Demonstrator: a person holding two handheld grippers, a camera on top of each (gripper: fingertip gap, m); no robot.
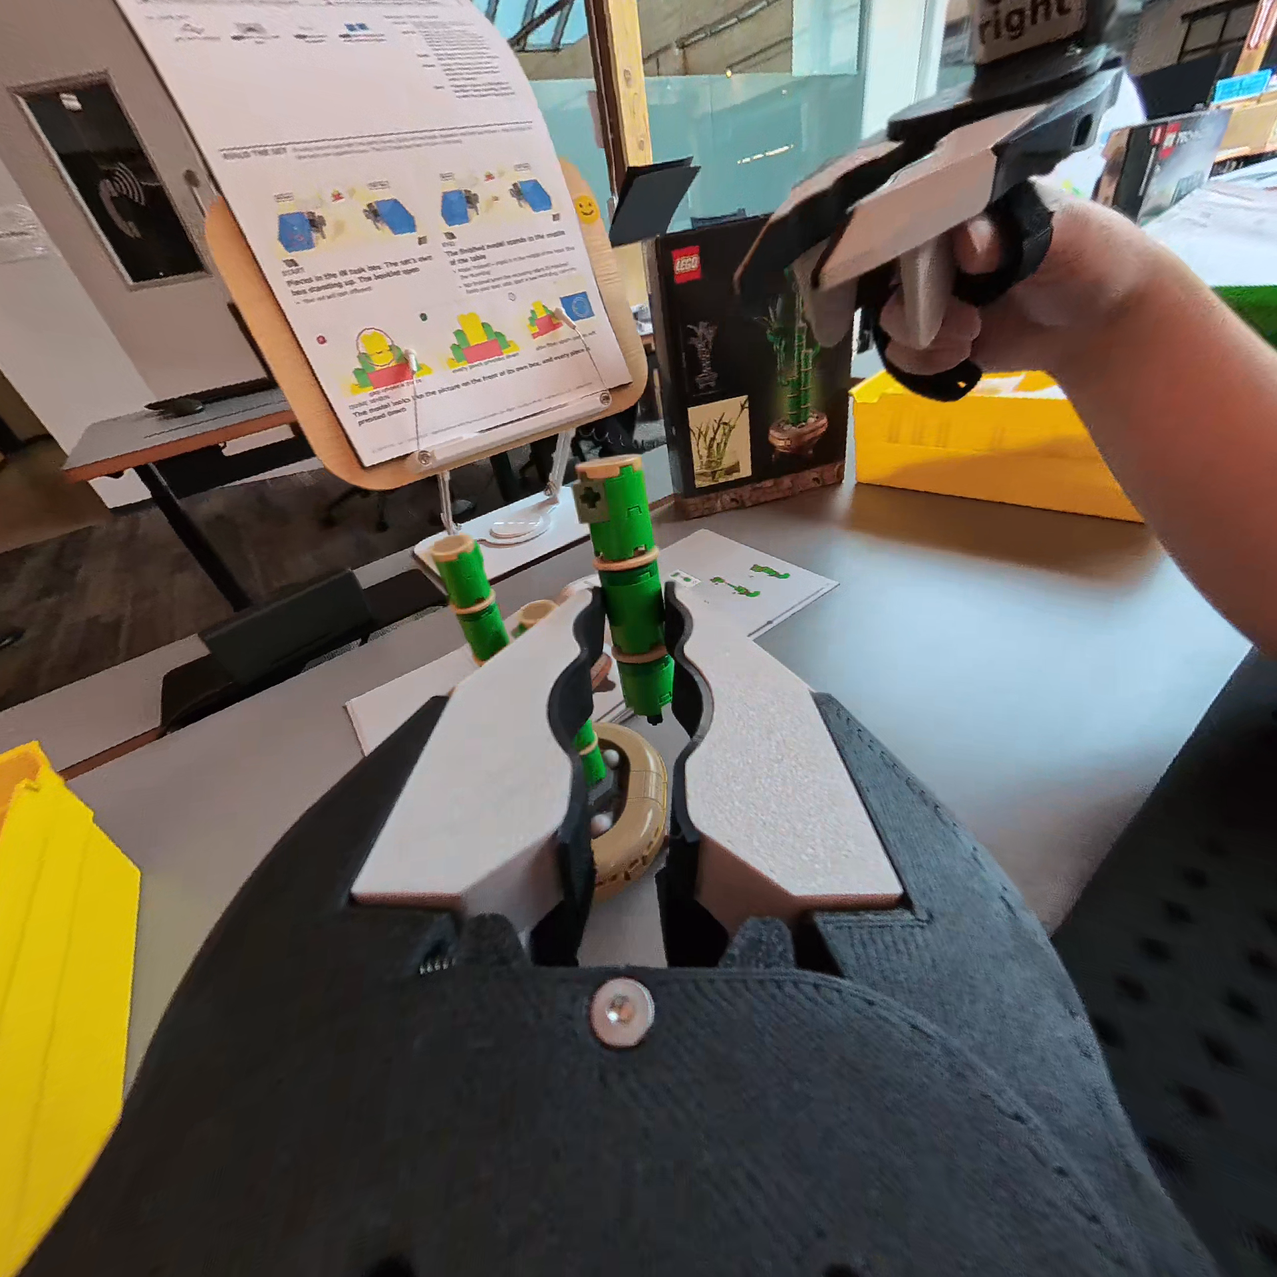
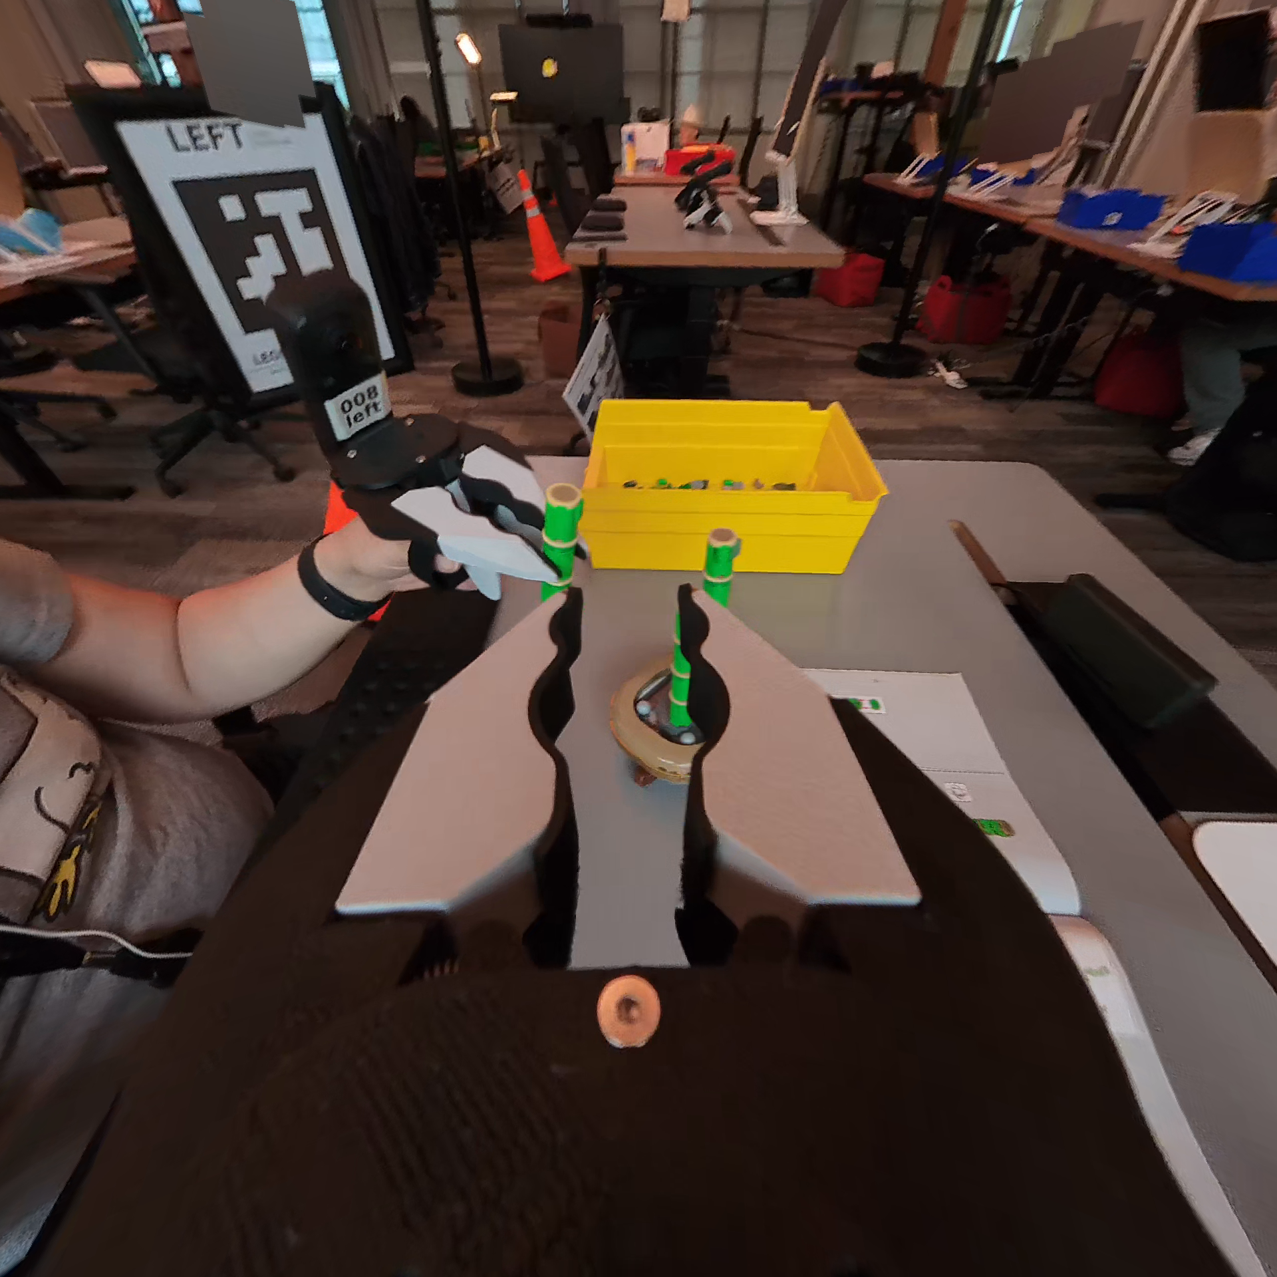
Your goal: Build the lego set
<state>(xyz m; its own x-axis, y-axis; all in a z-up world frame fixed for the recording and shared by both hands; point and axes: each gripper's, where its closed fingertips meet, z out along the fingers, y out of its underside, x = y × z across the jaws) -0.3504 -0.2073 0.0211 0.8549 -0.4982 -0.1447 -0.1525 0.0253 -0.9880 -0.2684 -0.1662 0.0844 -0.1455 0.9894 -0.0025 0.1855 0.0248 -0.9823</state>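
Note:
My left gripper [image 1: 632, 622] is shut on a thick green bamboo stalk [image 1: 622, 553] with tan rings and holds it upright, its lower end just above the round tan pot base [image 1: 632, 815]. A thin green stalk [image 1: 589, 757] stands in the pot. Another thick stalk [image 1: 466, 598] rises behind my left finger; its foot is hidden. In the right wrist view my right gripper [image 2: 625, 601] is open and empty, hovering over the pot [image 2: 653, 750] and thin stalk [image 2: 680, 684]. The left gripper [image 2: 563, 560] holds its stalk [image 2: 563, 525] at far left; the other stalk [image 2: 719, 560] stands behind my right finger.
A yellow bin [image 2: 725, 525] with loose pieces stands behind the pot. A second yellow bin [image 1: 967, 449] and the set's box [image 1: 746, 387] are at the back right. An instruction sheet on a stand [image 1: 414, 242] is at the back. A booklet [image 2: 919, 732] lies open on the table. The tips of one gripper are about 12 cm away from the tips of the other.

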